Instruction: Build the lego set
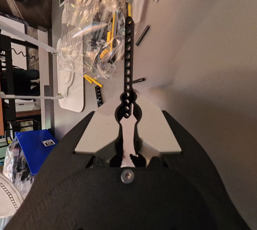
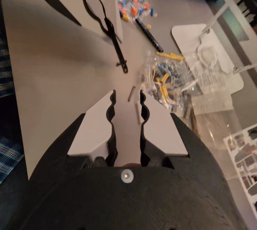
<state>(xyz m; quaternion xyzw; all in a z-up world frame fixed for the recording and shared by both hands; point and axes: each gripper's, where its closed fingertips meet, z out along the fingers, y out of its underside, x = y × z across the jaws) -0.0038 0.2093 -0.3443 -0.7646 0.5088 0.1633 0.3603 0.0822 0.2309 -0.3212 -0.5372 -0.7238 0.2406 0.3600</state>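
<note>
Meanwhile left hand-held gripper [image 1: 128,98] clamps a black holed beam [image 1: 128,59]; right hand-held gripper [image 2: 127,92] gapes empty.

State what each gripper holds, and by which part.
The left gripper is shut on the long black holed beam, clamped at its near end. The right gripper is open and holds nothing.

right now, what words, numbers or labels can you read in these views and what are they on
White sticker on the blue bin: dark marks, too blurred to read.
Printed panel on the clear parts bag: lines of print, too small to read.
Picture sheet: no legible text.
Nothing can be quoted.
</note>
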